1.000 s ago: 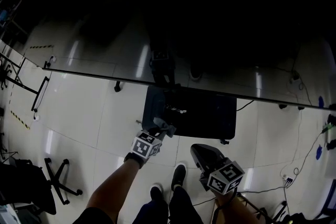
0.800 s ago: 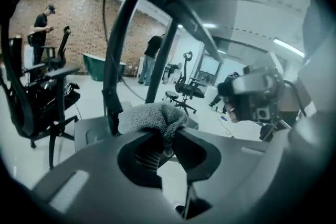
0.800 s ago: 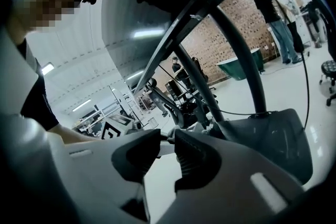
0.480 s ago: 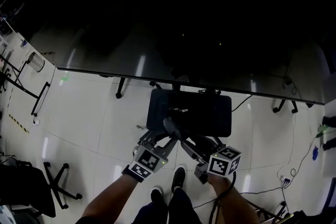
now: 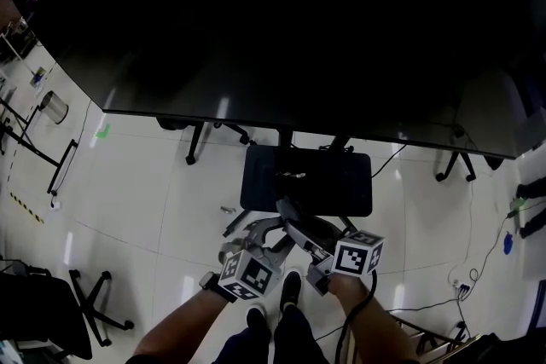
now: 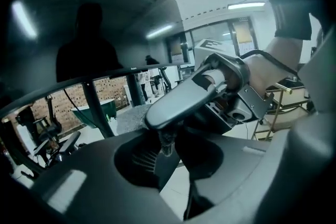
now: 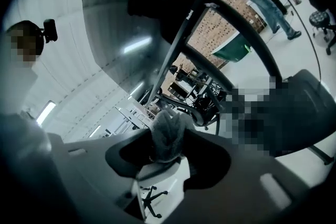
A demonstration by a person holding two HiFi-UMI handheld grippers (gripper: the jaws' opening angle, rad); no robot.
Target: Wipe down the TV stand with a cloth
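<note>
In the head view the black TV stand base (image 5: 341, 183) lies on the white floor under the big dark screen (image 5: 299, 38). Both grippers meet just in front of it. A tuft of the small grey cloth (image 5: 287, 213) (image 6: 167, 143) is pinched at the tips of my left gripper (image 5: 275, 230) (image 6: 167, 153), whose jaws have just been opening a little. My right gripper (image 5: 294, 222) (image 7: 168, 153) has just opened wide, and the bunched cloth (image 7: 168, 134) sits between its jaws without being pressed. One right finger (image 6: 184, 102) crosses the left gripper view.
Legs of other stands (image 5: 194, 145) stand on the floor to the left under the screen. A chair base (image 5: 102, 303) is at lower left, a bin (image 5: 53, 106) at far left. Cables (image 5: 503, 243) run over the floor at right. My feet (image 5: 290, 290) are below the grippers.
My left gripper rose from the stand's base with the cloth. The right gripper swung in from the right, opened its jaws, and now meets the left around the cloth.
</note>
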